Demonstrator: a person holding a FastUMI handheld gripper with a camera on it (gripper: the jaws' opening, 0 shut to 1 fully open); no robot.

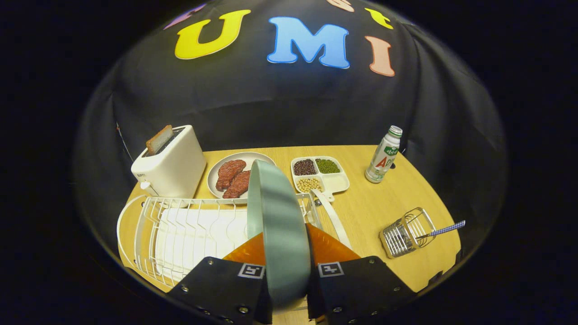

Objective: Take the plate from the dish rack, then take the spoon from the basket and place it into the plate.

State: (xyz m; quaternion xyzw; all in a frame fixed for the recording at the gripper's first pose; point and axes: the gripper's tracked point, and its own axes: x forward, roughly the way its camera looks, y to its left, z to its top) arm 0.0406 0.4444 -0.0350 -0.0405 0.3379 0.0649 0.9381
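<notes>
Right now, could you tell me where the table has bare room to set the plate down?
The gripper is shut on the plate. Bare wood lies between the divided tray, bottle and basket. The dish rack, toaster and meat plate crowd the other side.

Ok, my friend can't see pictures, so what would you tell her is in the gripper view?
The gripper is shut on a round grey-green plate, held on edge above a white wire dish rack. Beyond on the wooden table stand a white toaster, a plate of red meat slices and a wire basket holding a checked-handled spoon.
</notes>
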